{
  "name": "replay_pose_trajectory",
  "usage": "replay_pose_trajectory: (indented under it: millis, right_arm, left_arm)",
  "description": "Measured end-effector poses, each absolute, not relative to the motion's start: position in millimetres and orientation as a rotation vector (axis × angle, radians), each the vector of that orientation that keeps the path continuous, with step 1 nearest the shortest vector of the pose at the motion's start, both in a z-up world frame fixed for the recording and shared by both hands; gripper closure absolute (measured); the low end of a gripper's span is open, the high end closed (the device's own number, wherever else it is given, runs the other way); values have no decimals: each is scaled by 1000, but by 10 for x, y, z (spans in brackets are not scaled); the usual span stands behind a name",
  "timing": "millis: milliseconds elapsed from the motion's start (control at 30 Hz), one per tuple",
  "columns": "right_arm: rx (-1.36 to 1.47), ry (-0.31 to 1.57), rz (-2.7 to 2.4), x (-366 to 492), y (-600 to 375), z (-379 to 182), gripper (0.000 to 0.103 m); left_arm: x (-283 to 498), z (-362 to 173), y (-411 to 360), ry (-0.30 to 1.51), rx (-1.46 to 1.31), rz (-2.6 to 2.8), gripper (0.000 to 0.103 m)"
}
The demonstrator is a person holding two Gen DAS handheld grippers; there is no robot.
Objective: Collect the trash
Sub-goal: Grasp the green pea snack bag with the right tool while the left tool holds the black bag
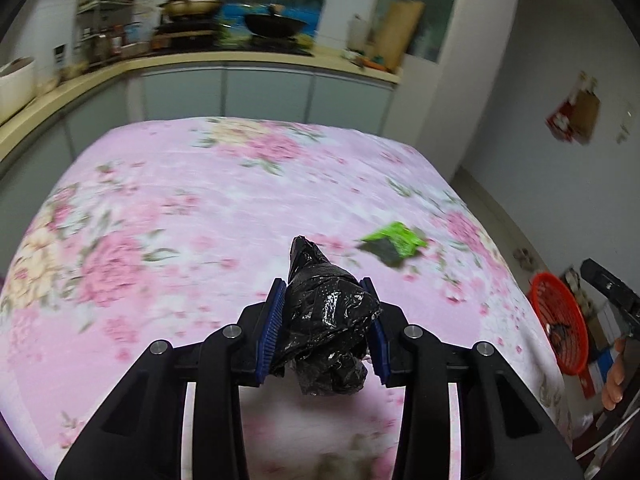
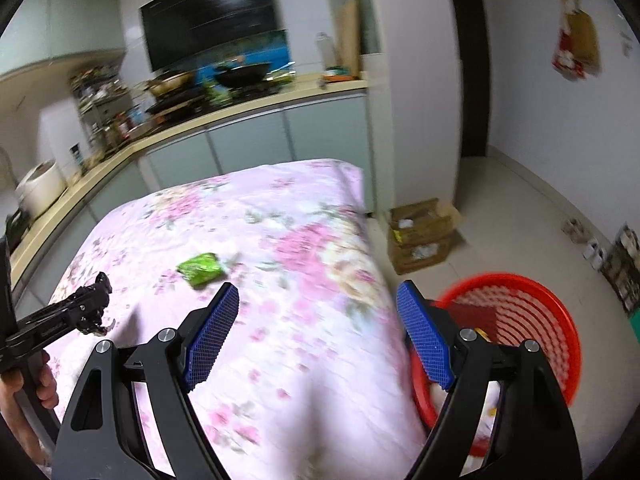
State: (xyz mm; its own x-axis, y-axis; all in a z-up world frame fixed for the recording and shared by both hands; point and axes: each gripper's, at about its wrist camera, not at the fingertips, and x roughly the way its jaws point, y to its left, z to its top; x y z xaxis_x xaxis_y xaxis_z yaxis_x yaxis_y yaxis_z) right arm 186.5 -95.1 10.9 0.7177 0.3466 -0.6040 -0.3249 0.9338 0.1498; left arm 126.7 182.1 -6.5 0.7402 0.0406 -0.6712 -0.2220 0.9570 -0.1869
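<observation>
Two pieces of trash in the left wrist view: a crumpled black plastic bag (image 1: 326,320) and a green wrapper (image 1: 394,242). Left gripper (image 1: 325,330) pinching the black plastic bag between its blue pads (image 1: 272,330), bag bulging up above the fingertips and hanging down below them. Held over a table covered with a pink floral cloth (image 1: 180,208). Green wrapper lying flat on the cloth, beyond and to the right of the bag, apart from it. Red basket (image 1: 560,320) on the floor off the table's right edge, something dark inside. Fingers of a hand (image 1: 616,376) and part of the other gripper at the far right edge. Kitchen counter (image 1: 240,60) behind the table with a black wok (image 1: 276,26) on it; whole scene somewhat blurred

One spread claw in the right wrist view: right gripper (image 2: 318,332) with jaws wide apart, nothing between the blue pads (image 2: 210,340), poised above the table's near right part. Green wrapper (image 2: 200,268) on the floral cloth (image 2: 280,240) ahead and left of the fingertips, untouched. Red basket (image 2: 532,320) on the floor just past the table's right edge, partly behind the right finger. Cardboard box (image 2: 424,236) farther back on the floor. Left gripper (image 2: 86,308) seen from the side at the left edge, held by a hand (image 2: 24,388); cannot tell its load from here
</observation>
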Motion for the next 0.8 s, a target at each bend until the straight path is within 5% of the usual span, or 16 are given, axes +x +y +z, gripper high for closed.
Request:
replay_pose_trajectory:
  millis: [800]
  right_arm:
    - [-307, 815, 737, 2737, 783, -552, 25]
  left_arm:
    - [957, -219, 2333, 710, -334, 175, 67]
